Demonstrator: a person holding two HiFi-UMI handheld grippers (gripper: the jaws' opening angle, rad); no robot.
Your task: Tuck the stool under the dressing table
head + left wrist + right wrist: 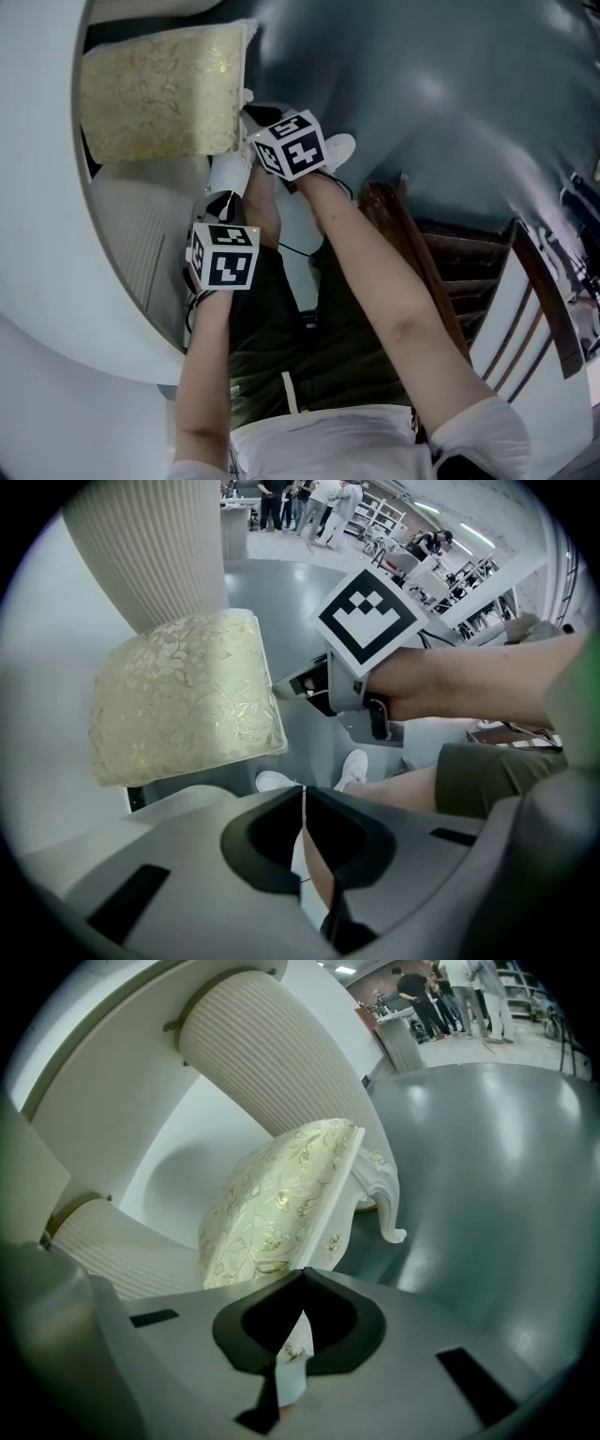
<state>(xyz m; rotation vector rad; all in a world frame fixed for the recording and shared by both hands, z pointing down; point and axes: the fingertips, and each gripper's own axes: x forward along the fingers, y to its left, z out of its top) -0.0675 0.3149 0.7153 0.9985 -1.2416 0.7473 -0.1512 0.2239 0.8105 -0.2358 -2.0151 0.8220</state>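
Left gripper (302,797) and right gripper (302,1277) clenched empty, I'm mid-push; next I'd nudge the stool (159,94) farther under the dressing table (37,187).

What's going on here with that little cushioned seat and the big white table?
A person holds a claw in each hand, standing at a white dressing table. The stool, with its cream-and-gold cushion, sits between the table's ribbed columns, partly under the top. The right claw is shut and empty, its tip close to the stool's near edge. The left claw is also shut and empty, held nearer the person's legs.
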